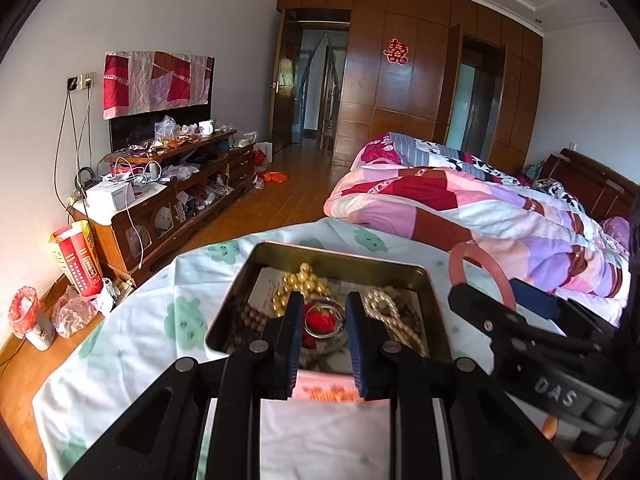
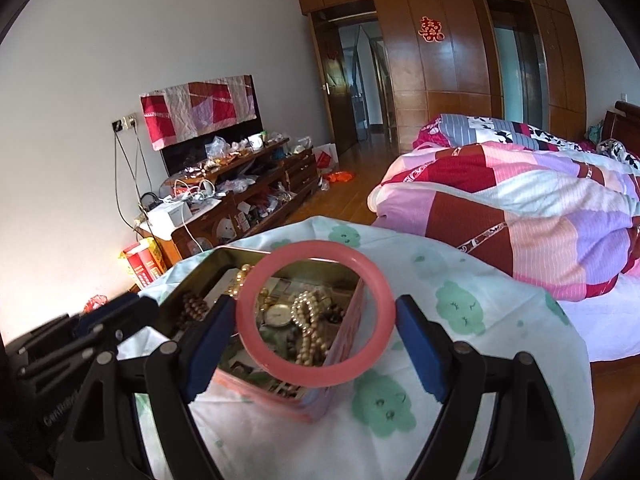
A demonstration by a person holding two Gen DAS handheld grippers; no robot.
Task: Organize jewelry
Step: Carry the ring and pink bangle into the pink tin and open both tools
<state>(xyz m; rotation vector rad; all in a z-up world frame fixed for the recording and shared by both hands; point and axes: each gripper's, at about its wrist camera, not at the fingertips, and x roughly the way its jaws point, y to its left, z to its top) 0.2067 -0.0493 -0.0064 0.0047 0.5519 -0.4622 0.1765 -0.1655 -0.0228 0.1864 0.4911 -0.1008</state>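
An open metal tin (image 1: 340, 250) (image 2: 345, 332), pink on the outside, sits on a cloth-covered table. It holds gold beads (image 1: 304, 280), pearl strands (image 1: 384, 304) (image 2: 308, 320), brown beads (image 1: 248, 316) and a watch (image 2: 279, 315). Over the tin's near side, my left gripper (image 1: 325, 297) is shut on a small round silvery piece with a red centre (image 1: 323, 319). To its right, above the tin, my right gripper (image 2: 316, 300) is shut across a wide pink bangle (image 2: 312, 376) (image 1: 500, 276). Each gripper also shows at the edge of the other's view.
The white cloth with green prints (image 1: 140, 320) covers the table. A bed with a patchwork quilt (image 1: 460, 200) lies to the right. A cluttered wooden TV cabinet (image 1: 160, 184) stands along the left wall. Wooden floor runs between them toward the open door.
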